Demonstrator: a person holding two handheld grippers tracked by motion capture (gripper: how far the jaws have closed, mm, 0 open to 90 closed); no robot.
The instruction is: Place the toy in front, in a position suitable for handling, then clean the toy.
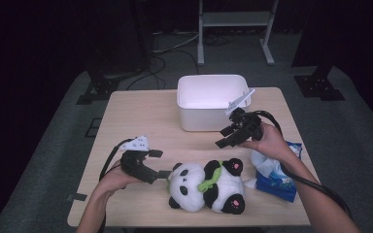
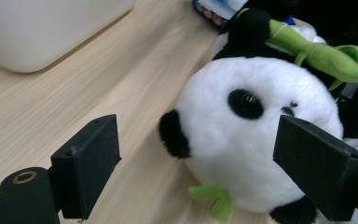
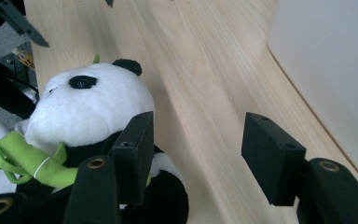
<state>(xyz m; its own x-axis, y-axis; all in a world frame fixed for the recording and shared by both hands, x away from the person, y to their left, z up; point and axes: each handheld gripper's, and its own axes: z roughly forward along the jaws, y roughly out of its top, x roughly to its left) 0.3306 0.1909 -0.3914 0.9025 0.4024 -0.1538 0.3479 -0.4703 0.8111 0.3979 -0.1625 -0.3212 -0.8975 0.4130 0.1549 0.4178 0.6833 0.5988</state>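
Note:
A plush panda (image 1: 206,187) holding a green bamboo sprig lies on its back near the table's front edge, head to the left. My left gripper (image 1: 160,163) is open just left of the head. In the left gripper view the head (image 2: 251,140) lies ahead between the spread jaws of the left gripper (image 2: 200,140), and the pads do not press on it. My right gripper (image 1: 223,137) is held open above the table, between the panda's feet and the white bin. In the right gripper view the panda (image 3: 88,107) lies to the left of the right gripper (image 3: 200,140), whose jaws hold nothing.
A white rectangular bin (image 1: 194,121) stands at the back middle of the wooden table (image 1: 136,116), seen as a wall in the gripper views (image 2: 37,28) (image 3: 335,70). A blue tissue pack (image 1: 277,177) lies at the right by the panda's feet. Black stands and cables lie beyond the table.

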